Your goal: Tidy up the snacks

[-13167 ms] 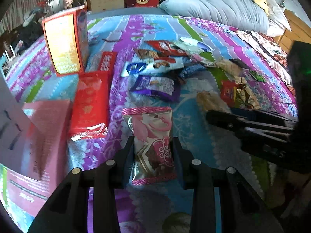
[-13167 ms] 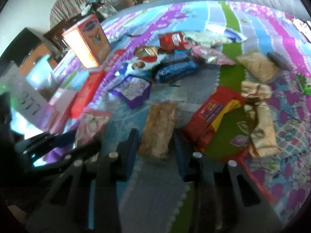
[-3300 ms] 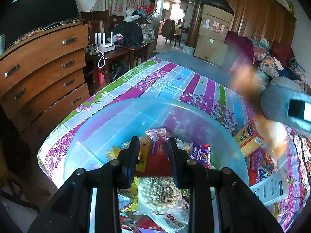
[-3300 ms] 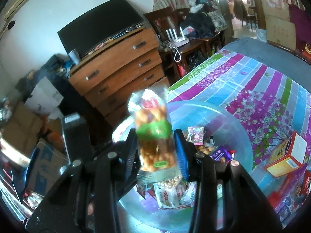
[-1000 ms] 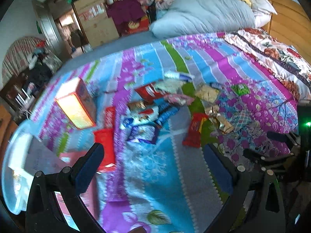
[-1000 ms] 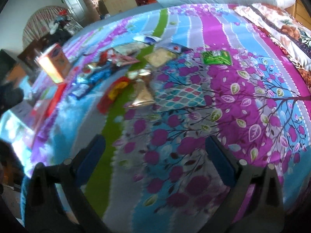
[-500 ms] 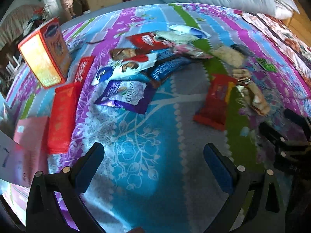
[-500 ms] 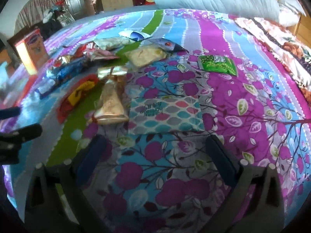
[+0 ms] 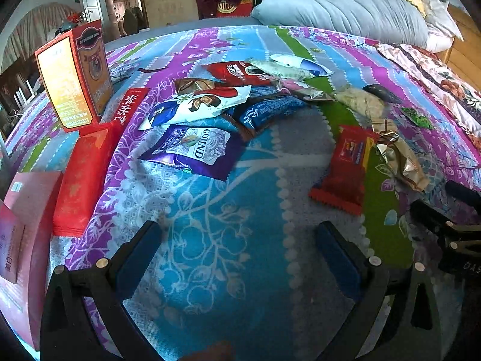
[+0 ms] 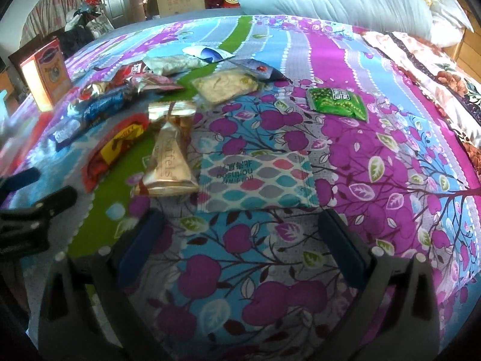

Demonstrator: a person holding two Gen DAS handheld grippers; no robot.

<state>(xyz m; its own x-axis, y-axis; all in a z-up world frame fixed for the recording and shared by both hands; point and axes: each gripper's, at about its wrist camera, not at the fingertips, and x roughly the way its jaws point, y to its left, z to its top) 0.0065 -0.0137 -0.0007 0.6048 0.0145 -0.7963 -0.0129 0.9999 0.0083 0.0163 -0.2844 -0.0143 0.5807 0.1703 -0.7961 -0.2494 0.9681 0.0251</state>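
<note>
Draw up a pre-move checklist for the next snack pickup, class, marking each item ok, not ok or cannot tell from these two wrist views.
1. Left gripper open and empty: ok.
2. Right gripper open and empty: ok.
3. Right gripper lined up on a target: ok; the patterned tissue pack lies flat just ahead of its fingers.
4. Left gripper lined up on a target: not ok; only bedspread lies between its fingers, and the purple Govind packet is farther ahead.
5. Tissue pack free of neighbours: cannot tell; the gold wafer packet sits against its left edge.
6. Container for the snacks in view: not ok.
</note>
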